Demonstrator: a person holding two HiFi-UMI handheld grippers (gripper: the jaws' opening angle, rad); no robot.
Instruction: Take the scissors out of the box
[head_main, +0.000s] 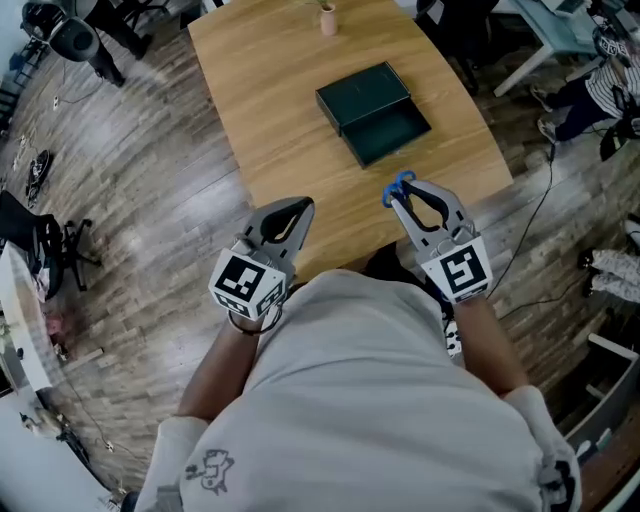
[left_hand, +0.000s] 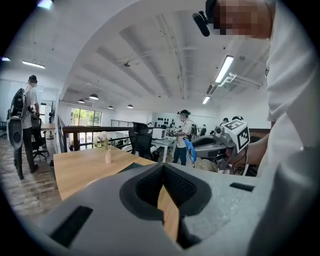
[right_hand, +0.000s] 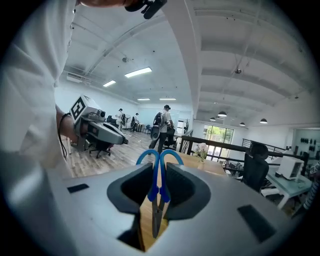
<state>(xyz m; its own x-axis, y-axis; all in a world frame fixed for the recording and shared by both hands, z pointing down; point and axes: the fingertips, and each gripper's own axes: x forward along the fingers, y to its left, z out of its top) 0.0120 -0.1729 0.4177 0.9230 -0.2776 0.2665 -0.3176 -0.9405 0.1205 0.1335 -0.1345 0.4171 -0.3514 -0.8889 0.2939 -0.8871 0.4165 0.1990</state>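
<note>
A pair of blue-handled scissors (head_main: 399, 185) is clamped in my right gripper (head_main: 402, 197), held over the near edge of the wooden table (head_main: 290, 120). In the right gripper view the scissors (right_hand: 159, 172) stand between the pads, with the handle loops sticking out past the tips and the blades pointing back. The open dark green box (head_main: 372, 110) lies further up the table, its tray looking empty. My left gripper (head_main: 298, 208) hovers at the table's near left edge with its tips together and nothing in them (left_hand: 162, 167).
A small vase (head_main: 328, 20) stands at the table's far end. Wooden floor surrounds the table, with chairs and gear (head_main: 60, 35) at the left and a white desk (head_main: 560, 25) at the upper right. People stand in the background (left_hand: 183, 132).
</note>
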